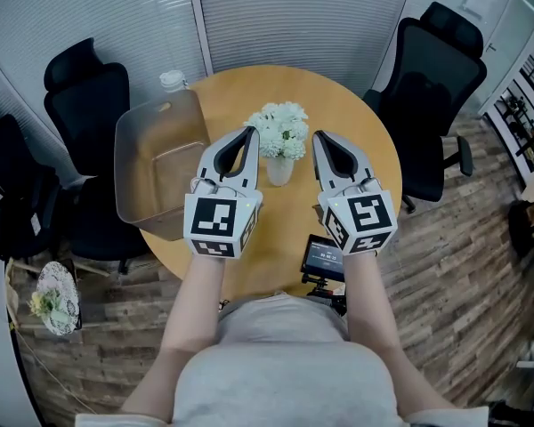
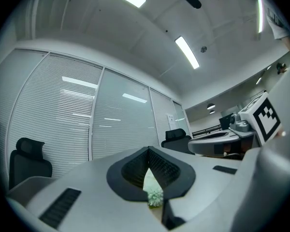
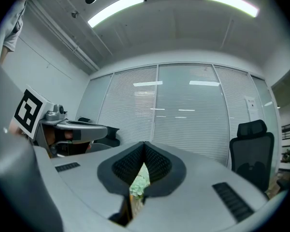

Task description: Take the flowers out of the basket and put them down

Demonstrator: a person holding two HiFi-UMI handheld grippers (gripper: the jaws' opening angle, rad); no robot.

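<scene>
Two hand-held grippers are held level above a round wooden table (image 1: 343,105), with the flowers between them. The white flowers (image 1: 281,129) are seen standing in a small pale vase (image 1: 279,170) near the tabletop's middle, outside the basket (image 1: 135,154) and just to its right. The basket, a pale straight-walled tub, is set at the table's left edge, and a capped bottle (image 1: 172,80) is seen behind its far corner. The left gripper (image 1: 248,132) is held with its jaws pressed together at the tips and nothing pinched; the right gripper (image 1: 319,136) is likewise closed on nothing. The blooms are flanked by the two tips, close on either side but not touched. Bare wood is left open beyond the vase and to its right, up to the far rim. A small dark screen (image 1: 324,258) is placed at the near edge. Black office chairs (image 1: 438,74) are drawn up on both sides of the table.
</scene>
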